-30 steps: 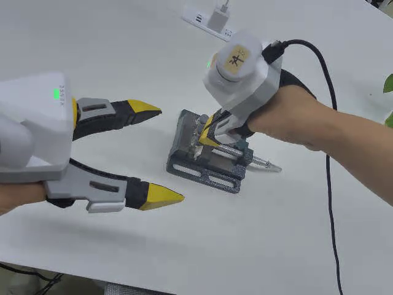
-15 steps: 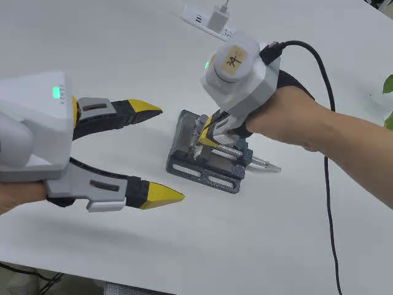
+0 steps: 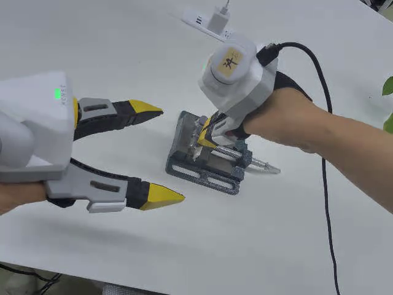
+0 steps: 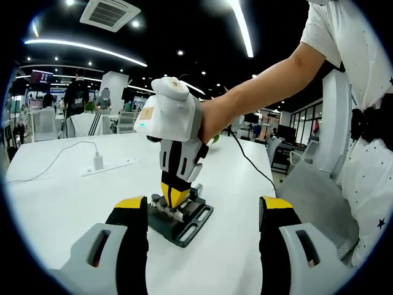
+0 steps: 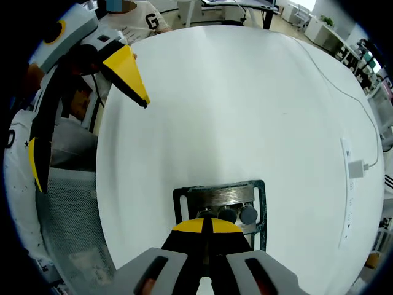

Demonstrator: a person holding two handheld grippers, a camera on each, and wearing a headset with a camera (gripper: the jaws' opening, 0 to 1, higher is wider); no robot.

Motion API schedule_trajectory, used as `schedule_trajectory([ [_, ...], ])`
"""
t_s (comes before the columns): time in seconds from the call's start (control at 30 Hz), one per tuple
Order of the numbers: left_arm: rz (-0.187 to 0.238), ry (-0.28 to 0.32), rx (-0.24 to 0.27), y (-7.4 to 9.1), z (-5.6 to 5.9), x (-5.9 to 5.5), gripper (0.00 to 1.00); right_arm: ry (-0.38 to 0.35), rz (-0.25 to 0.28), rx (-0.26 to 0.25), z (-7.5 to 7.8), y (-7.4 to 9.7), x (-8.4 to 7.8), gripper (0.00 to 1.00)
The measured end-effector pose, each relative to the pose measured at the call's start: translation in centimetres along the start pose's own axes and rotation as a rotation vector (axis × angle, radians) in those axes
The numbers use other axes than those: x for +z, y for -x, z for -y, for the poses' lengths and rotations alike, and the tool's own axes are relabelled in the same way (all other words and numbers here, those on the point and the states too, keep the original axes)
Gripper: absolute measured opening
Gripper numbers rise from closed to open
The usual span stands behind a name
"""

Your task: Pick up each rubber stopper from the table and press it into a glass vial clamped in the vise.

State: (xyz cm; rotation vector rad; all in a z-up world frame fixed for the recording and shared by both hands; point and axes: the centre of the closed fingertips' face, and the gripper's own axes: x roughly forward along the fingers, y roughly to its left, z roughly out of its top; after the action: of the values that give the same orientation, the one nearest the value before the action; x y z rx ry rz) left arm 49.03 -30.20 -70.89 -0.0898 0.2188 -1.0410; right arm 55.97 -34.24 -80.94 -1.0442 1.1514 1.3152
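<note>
A dark metal vise [image 3: 202,167] stands on the white table [image 3: 123,37], with vials clamped between its jaws. Grey rubber stoppers [image 5: 247,214] sit in the vial tops beside my right gripper's tips. The right gripper [image 3: 206,139] points down onto the vise top with its jaws shut; nothing shows between them [image 5: 205,224]. In the left gripper view the vise [image 4: 191,222] lies under those yellow tips [image 4: 174,196]. My left gripper [image 3: 163,153] hovers open and empty to the left of the vise, well apart from it [image 4: 204,208].
A white power strip [image 3: 207,19] with a plugged-in charger lies at the far side of the table. A black cable [image 3: 325,160] trails from the right gripper toward the near edge. The vise's screw handle [image 3: 265,165] sticks out to the right.
The right gripper has shifted slightly up and left over the vise and tilted a little. The left gripper and the vise have stayed put.
</note>
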Motion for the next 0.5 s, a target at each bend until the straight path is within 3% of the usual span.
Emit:
schedule_trajectory([
  [0.5,0.005,0.001,0.006,0.21,-0.09,0.11,0.72,0.009,-0.008,0.0,-0.3,-0.05,0.0,0.0],
])
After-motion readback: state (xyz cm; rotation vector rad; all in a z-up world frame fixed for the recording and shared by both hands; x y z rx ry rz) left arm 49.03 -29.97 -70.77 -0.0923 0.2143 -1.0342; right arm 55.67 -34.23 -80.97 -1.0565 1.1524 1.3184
